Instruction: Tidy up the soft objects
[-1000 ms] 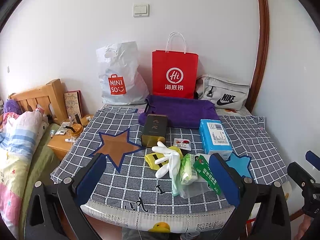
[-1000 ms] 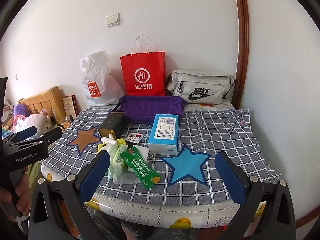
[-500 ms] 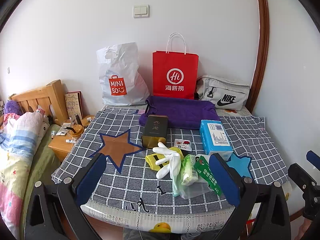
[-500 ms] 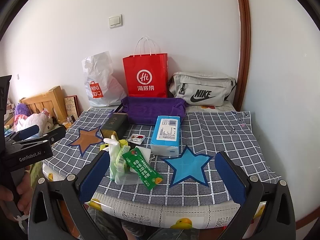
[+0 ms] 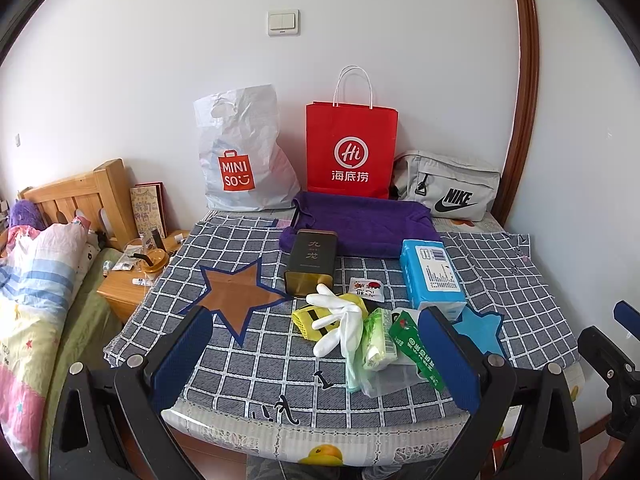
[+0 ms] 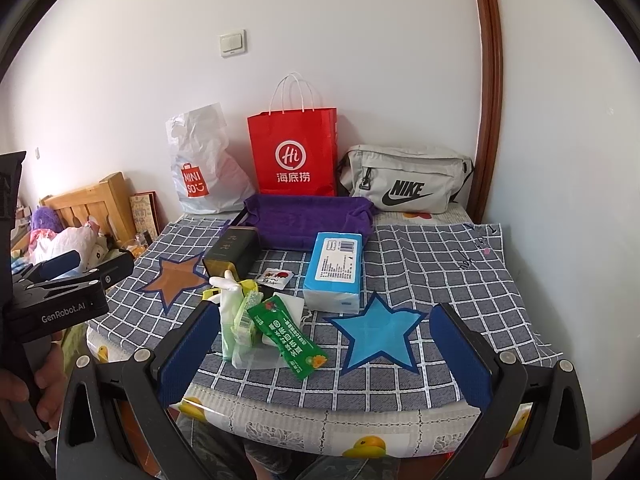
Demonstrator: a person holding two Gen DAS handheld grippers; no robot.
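Both hand-held grippers hover level in front of the tabletop's near edge, pointing toward the back wall, clear of everything. Left hand-held gripper (image 5: 320, 360): blue pads wide apart, nothing between them, lined up w/ the clutter at the near-centre. Right hand-held gripper (image 6: 324, 360): also spread wide, empty, lined up w/ the blue fabric star (image 6: 376, 330) near the front edge. In the right wrist view the left unit shows at the left edge, held from below by a person's hand (image 6: 36, 384), fingers wrapped round the handle.

Tabletop is covered by a grey-and-white checked cloth (image 5: 500, 264). Soft items sit in a pile near the front edge, centre: white rubber glove (image 5: 340, 316) lying over a yellow perforated item (image 5: 304, 320), touching a light-green tissue pack (image 5: 378, 340) and a green printed sachet (image 6: 286, 330), w/ clear plastic bag under them. Blue-and-white tissue packet (image 5: 432, 276) just right of the pile; small red-and-white sachet (image 5: 366, 289) between it and a dark rectangular tin (image 5: 311, 266). Brown fabric star (image 5: 236, 294) left of the pile. Folded purple towel (image 5: 360, 224) toward the back edge. Along the back edge vs. the wall: white MINISO plastic bag (image 5: 240, 160), red paper carrier bag (image 5: 352, 152), grey Nike waist bag (image 5: 448, 190) at the back right corner.
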